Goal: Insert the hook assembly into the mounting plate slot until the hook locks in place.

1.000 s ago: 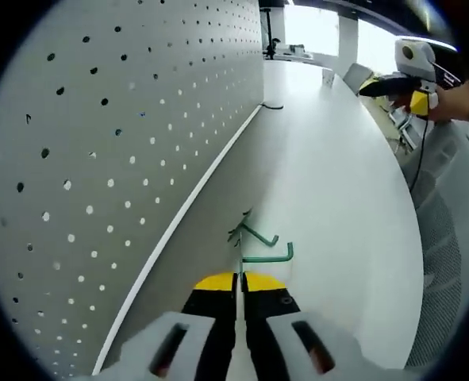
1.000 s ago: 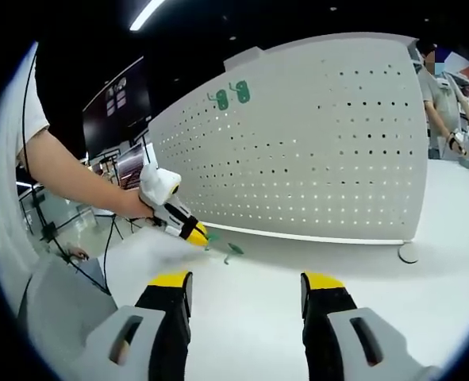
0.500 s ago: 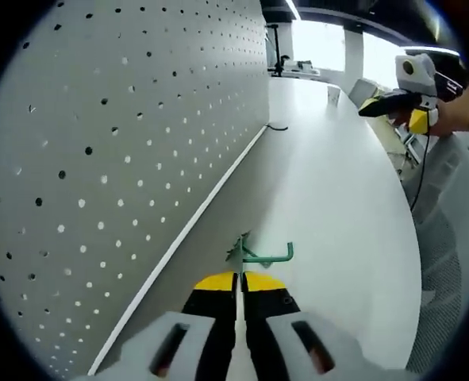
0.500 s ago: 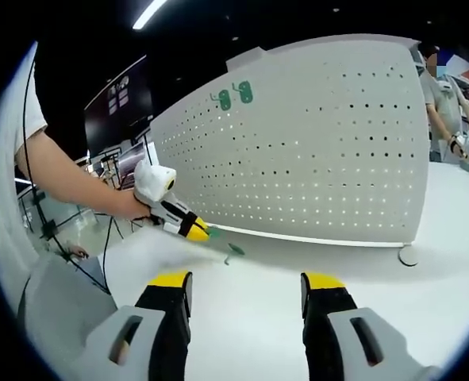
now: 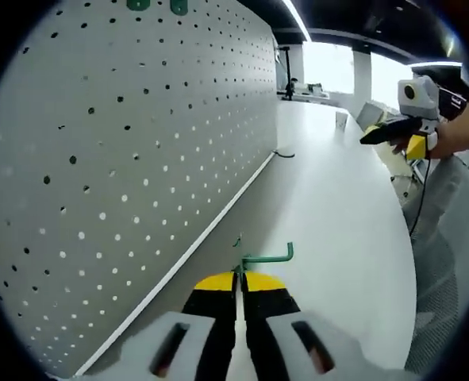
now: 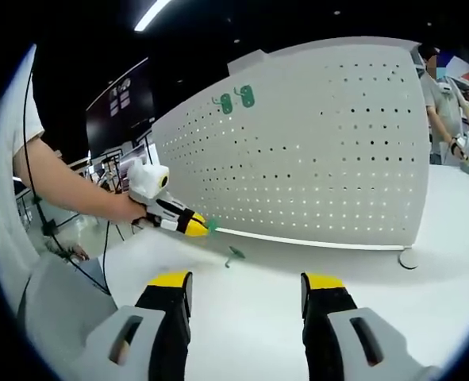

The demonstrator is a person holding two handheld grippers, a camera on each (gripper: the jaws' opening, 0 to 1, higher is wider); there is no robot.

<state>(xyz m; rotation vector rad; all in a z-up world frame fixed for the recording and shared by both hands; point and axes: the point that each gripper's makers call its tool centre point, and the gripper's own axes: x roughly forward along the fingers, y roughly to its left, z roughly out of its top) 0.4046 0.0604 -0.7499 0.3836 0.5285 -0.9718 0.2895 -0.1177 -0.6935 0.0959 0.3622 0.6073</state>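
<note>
hook: my left tongs (image 5: 240, 279) clamp the green hook (image 5: 266, 256), lifted off the table (image 5: 337, 206) | pegboard (image 5: 139, 143): hook not yet inserted | right tongs (image 6: 246, 290): wide open, empty

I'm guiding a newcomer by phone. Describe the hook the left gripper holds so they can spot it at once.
Find the big white pegboard standing on the white table. At its foot, the left gripper pinches a green hook. Unlike the second green hook lying loose on the table, this one is lifted in the gripper.
</note>
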